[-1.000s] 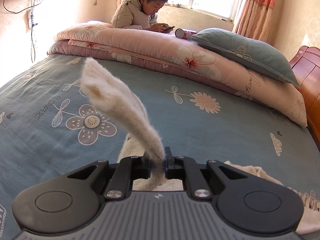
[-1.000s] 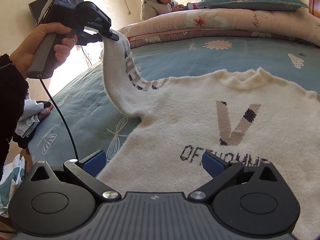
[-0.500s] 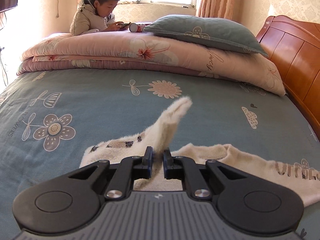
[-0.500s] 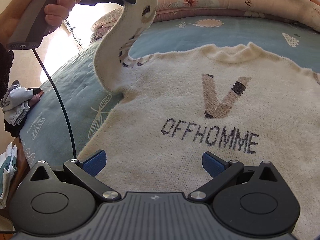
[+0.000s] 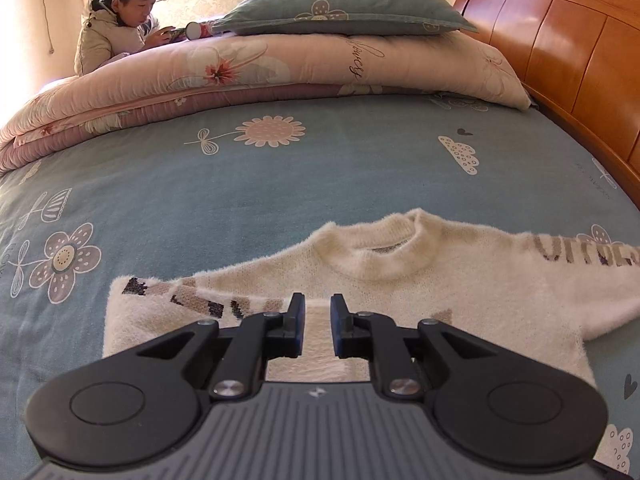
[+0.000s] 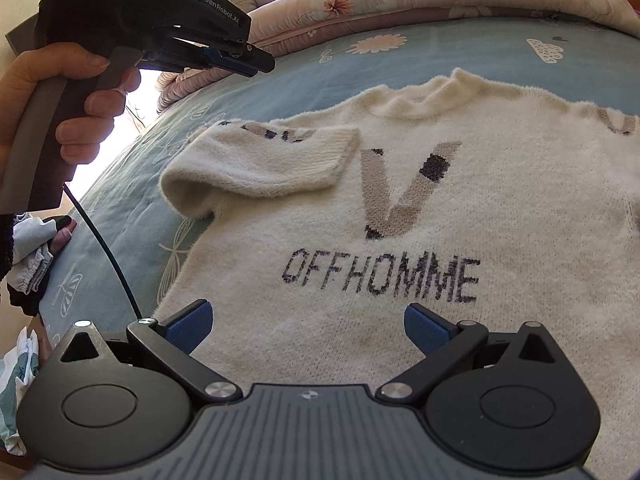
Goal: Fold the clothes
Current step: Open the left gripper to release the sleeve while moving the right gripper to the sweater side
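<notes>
A cream knit sweater (image 6: 400, 220) with a "V" and "OFFHOMME" on its chest lies face up on the blue flowered bedsheet (image 5: 200, 200). Its left sleeve (image 6: 264, 164) is folded in across the chest, cuff near the "V". A hand holds my left gripper (image 6: 256, 60) above that sleeve. In the left wrist view the left gripper (image 5: 318, 304) hovers over the sweater (image 5: 400, 292), jaws a little apart and opening, nothing between them. My right gripper (image 6: 308, 320) stands wide open over the sweater's lower part, its blue pads clear of the knit.
A folded pink quilt (image 5: 280, 68) and a grey-green pillow (image 5: 340, 12) are stacked at the far side of the bed. A wooden headboard (image 5: 560, 52) runs along the right. A person (image 5: 116, 32) leans on the quilt. Bunched clothes (image 6: 28, 252) lie off the bed's left edge.
The left gripper carried the lifted sleeve across, lowered it onto the sweater's chest and let it go, and its jaws have parted. The right gripper moved closer over the sweater, still open.
</notes>
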Available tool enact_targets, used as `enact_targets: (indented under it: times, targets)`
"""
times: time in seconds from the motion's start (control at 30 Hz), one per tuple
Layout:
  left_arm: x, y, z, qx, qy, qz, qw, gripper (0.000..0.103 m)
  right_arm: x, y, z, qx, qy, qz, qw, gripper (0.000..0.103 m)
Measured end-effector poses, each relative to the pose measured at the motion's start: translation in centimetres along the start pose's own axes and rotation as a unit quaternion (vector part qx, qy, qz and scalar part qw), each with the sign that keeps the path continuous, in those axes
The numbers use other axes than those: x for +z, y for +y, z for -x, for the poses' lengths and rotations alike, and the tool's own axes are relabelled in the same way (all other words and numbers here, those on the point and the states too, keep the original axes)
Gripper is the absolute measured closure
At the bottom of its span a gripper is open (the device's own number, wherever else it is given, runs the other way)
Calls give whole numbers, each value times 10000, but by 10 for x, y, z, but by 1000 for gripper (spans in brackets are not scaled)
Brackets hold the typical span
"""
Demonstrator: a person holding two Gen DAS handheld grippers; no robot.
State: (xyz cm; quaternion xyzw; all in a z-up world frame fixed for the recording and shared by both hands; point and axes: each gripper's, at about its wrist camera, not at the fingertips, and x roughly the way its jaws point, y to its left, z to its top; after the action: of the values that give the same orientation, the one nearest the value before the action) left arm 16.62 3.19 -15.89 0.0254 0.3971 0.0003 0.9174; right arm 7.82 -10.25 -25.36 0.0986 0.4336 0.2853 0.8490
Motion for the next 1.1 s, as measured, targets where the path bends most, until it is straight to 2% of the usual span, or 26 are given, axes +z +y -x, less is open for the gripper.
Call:
enact_targets:
  times: [0.03, 0.1, 0.23, 0.3, 0.5, 0.67, 0.7, 0.77, 0.93, 1.03, 1.1]
  targets:
    - [-6, 0, 1, -21, 4, -126, 9999, 77, 0, -1, -1, -4, -17, -11, 10000, 0]
    - [-20, 0, 2, 15, -17, -367, 9993, 53, -1, -2, -2, -12, -50, -33, 10000, 0]
    - [-58, 10, 9, 93, -61, -707, 9974, 45, -2, -6, -3, 2, -251, -72, 9997, 0]
    - [-78, 20, 11, -22, -22, -718, 9974, 32, -3, -8, -4, 35, -363, -80, 9993, 0]
    - [-123, 41, 0, -266, 22, -892, 9957, 29, -4, -7, -12, 197, -400, 49, 9990, 0]
    - [-131, 55, -18, -338, -292, -874, 9952, 29, -2, -8, -25, 289, -374, -88, 9988, 1]
    - [-130, 58, -22, -336, -385, -900, 9946, 29, -1, -10, -28, 290, -373, -182, 9987, 3]
    - [-132, 64, -31, -350, -493, -887, 9942, 27, 6, -14, -34, 391, -319, -391, 9980, 17]
    - [-136, 79, -54, -629, -288, -548, 9961, 20, 41, -11, -49, 478, -137, -552, 9972, 30]
    - [-137, 81, -53, -759, -289, -514, 9954, 15, 68, -7, -64, 481, 23, -611, 9970, 39]
    - [-135, 80, -50, -783, -29, -651, 9948, 15, 85, -9, -82, 495, 244, -790, 9953, 42]
